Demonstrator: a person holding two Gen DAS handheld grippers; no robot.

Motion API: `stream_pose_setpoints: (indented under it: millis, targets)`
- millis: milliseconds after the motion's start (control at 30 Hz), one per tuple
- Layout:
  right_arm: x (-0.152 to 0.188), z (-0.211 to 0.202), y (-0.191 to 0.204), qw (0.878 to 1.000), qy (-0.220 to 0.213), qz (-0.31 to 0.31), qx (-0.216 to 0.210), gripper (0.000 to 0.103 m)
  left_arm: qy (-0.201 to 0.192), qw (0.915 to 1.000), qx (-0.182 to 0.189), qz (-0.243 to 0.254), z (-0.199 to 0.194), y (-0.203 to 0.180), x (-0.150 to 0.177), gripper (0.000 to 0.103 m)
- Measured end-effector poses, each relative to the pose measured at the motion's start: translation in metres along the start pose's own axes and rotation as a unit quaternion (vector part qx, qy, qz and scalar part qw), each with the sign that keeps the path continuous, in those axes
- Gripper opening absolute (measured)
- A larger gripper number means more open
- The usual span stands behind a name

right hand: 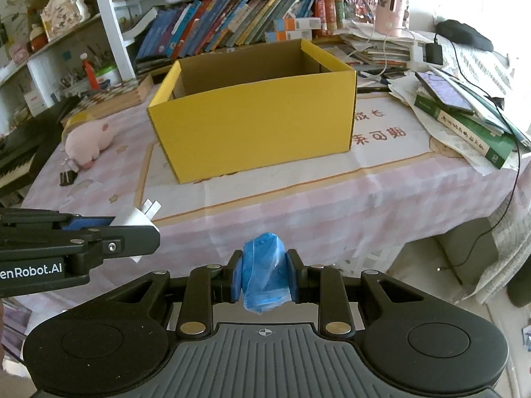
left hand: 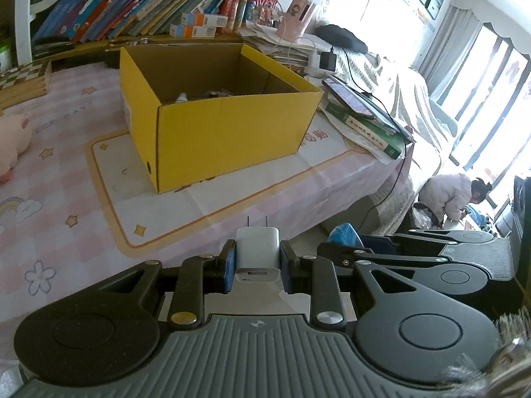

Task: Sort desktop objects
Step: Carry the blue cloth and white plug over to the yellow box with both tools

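The worktop (right hand: 332, 205) is covered by a pink checked cloth printed with stars and flowers, with a pale mat bordered in orange laid over its middle. On that mat stands an open yellow cardboard box (right hand: 255, 126), with a few small items lying on its floor as seen from the left wrist view. Far behind it runs a shelf of leaning books (right hand: 225, 23); to the right are stacked papers, a green book (right hand: 464, 132) with a phone on top, and a black cable hanging off the edge. A pink plush toy (right hand: 88, 142) lies at the left of the worktop. Bright windows and curtains fill the far right of the room, where a person in a pale jacket crouches on the floor. The left claw (left hand: 257, 258) is clamped on a white plug charger (left hand: 257, 252), prongs pointing toward the box, held off the near edge of the worktop. The right claw (right hand: 264, 275) pinches a crumpled blue plastic bundle (right hand: 264, 272), also near the front edge, well short of the box.
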State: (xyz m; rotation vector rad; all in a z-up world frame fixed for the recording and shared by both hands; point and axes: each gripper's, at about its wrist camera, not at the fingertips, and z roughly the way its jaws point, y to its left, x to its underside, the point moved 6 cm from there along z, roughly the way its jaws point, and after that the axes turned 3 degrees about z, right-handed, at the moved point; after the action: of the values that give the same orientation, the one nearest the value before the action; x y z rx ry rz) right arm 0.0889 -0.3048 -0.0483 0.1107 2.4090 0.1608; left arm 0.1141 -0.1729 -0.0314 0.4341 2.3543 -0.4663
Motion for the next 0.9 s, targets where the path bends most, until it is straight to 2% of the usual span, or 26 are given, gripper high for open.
stream_pose_setpoints:
  millis: [200,467,900]
  targets:
    - [-0.014,0.010,-0.016,1.000,0.001,-0.002,-0.006,0.026,-0.007,0.9999,-0.008,0.006,0.015,-0.009,-0.018,0.024]
    - [-0.042,0.021,-0.031,0.999,-0.011,-0.019,-0.026,0.026,-0.041,0.9988,-0.026,0.009,0.023,-0.012,-0.055,0.024]
    - [-0.144,0.018,-0.040,0.989,-0.103,-0.081,-0.063,0.026,-0.127,0.9896,-0.064,0.019,0.019,-0.006,-0.141,0.024]
